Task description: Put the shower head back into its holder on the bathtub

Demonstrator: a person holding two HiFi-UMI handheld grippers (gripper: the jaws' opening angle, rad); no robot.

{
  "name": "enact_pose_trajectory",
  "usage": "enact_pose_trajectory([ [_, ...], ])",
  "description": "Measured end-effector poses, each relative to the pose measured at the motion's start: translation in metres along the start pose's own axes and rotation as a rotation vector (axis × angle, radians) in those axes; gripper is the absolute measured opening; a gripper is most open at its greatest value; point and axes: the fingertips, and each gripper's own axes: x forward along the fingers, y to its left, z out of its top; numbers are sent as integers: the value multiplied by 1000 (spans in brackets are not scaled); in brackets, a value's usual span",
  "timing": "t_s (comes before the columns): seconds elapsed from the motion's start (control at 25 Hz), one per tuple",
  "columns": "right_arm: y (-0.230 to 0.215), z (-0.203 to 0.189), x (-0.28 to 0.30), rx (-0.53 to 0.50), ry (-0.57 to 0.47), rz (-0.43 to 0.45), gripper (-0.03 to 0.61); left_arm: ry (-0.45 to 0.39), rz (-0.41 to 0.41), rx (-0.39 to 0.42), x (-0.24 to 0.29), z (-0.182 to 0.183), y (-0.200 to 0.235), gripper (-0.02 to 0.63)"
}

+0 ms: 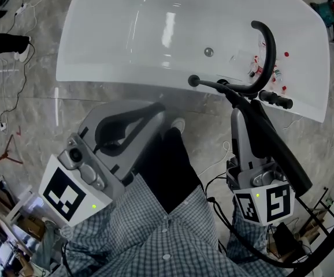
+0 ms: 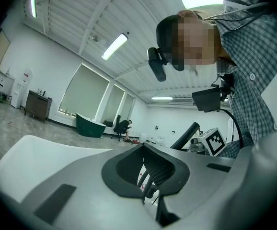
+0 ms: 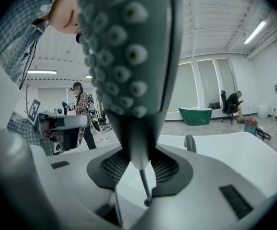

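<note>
The black shower head point(image 1: 274, 149) is held at the lower right of the head view, its handle pointing at the white bathtub's point(image 1: 126, 77) near rim. My right gripper point(image 1: 242, 117) is shut on that handle. In the right gripper view the nozzle face point(image 3: 124, 47) fills the top and the handle narrows between the pads point(image 3: 167, 169). Black fittings point(image 1: 274, 100) and a knob point(image 1: 193, 81) sit on the rim under a curved black spout point(image 1: 265, 45); I cannot tell which is the holder. My left gripper point(image 1: 158, 111) is shut and empty, short of the rim; its pads point(image 2: 165, 169) meet.
The tub has a drain point(image 1: 208, 52) and small red-and-white items point(image 1: 271, 68) near the spout. A black hose point(image 1: 305, 253) loops down at the lower right. Cables point(image 1: 11, 91) trail over the grey tiled floor at left. My shoe point(image 1: 178, 124) stands close to the tub.
</note>
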Motion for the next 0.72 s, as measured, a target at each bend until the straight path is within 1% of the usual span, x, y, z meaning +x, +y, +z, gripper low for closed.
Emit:
enact_pose_trajectory([
  [0.12, -2, -6, 10, -22, 15, 7, 137, -2, 9, -4, 3, -9, 6, 8],
  [0.28, -1, -22, 10, 4, 41, 23, 137, 3, 12, -17, 3, -20, 5, 8],
  [0.4, -2, -20, 19, -28, 40, 23, 137, 19, 13, -9, 6, -29, 8, 8],
  [0.56, -4, -32, 21, -11, 57, 30, 137, 19, 20, -8, 7, -35, 11, 8],
  [0.72, -5, -31, 26, -40, 59, 33, 137, 22, 41, -10, 6, -39, 15, 8],
])
